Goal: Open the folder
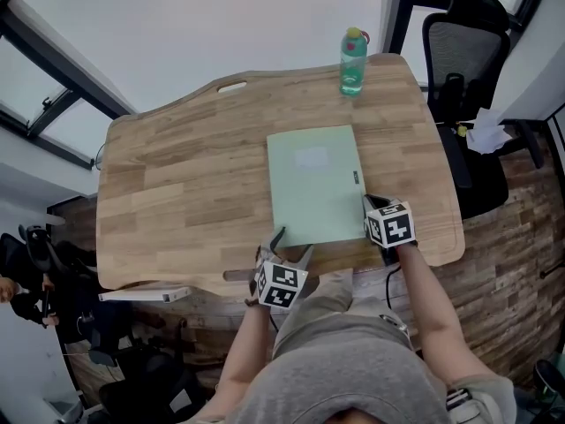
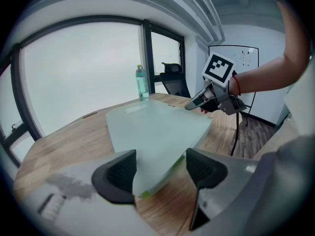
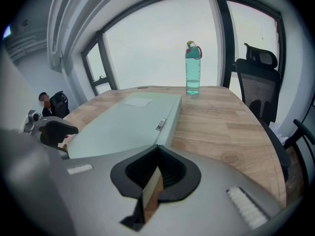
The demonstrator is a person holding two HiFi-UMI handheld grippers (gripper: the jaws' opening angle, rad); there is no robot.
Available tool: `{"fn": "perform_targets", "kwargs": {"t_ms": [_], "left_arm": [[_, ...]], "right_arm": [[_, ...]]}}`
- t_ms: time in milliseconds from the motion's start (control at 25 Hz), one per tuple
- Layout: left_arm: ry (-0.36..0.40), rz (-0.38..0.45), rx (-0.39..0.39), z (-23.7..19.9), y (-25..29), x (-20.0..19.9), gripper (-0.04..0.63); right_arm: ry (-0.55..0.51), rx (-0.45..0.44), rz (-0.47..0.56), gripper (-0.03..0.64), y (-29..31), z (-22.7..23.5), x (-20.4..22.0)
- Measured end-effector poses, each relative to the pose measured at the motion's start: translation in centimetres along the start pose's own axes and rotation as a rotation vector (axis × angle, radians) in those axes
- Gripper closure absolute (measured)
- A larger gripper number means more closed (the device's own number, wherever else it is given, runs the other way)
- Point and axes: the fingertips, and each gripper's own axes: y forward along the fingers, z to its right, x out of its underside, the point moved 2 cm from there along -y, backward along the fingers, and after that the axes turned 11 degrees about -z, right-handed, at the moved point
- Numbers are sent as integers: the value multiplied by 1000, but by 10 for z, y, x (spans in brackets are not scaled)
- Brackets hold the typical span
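Note:
A pale green folder [image 1: 313, 184] lies flat on the wooden table [image 1: 177, 193], with its spine to the right. My left gripper [image 1: 291, 253] is at the folder's near left corner. In the left gripper view that gripper [image 2: 160, 173] stands open, and the corner of the folder [image 2: 152, 127] reaches in between the two dark pads [image 2: 118, 173]. My right gripper [image 1: 375, 208] is at the near right corner. In the right gripper view its jaws [image 3: 156, 173] are shut on the spine end of the folder [image 3: 128, 122].
A teal water bottle [image 1: 353, 62] stands at the far edge of the table, beyond the folder. A black office chair [image 1: 468, 51] is off the table's right side. The table's near edge runs just under both grippers.

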Motion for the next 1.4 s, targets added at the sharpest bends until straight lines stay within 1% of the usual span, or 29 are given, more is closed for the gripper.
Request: {"fn": "perform_targets", "kwargs": {"t_ms": [240,320,400,480,640,760,920,1160,1400], "left_arm": [[-7,19,-9,1,-5,0,300],[-29,33,-5,1,-7,-1,333],[-50,44,-4,0,-10,-2,345],[-52,57,-8,0,-14,-4,364],[-48,87,-35,2,-24,-2,413],[-59,114,-65,-2,-31,0,443],[-72,149,-97,-11,-43,0,454],[-107,180,-143,-25,-58,6,473],[-138,204,-192,-44,-75,8,499]], "right_arm": [[33,-19,9,614,0,0,0],[41,-32,13,612,0,1,0],[49,-41,20,612,0,2,0],[53,-42,24,612,0,3,0],[46,-35,25,612,-1,3,0],[18,-23,24,612,-1,1,-1],[-9,2,28,612,-1,1,0],[-55,26,11,612,0,-2,-1],[-74,47,12,612,1,-3,-1]]}}
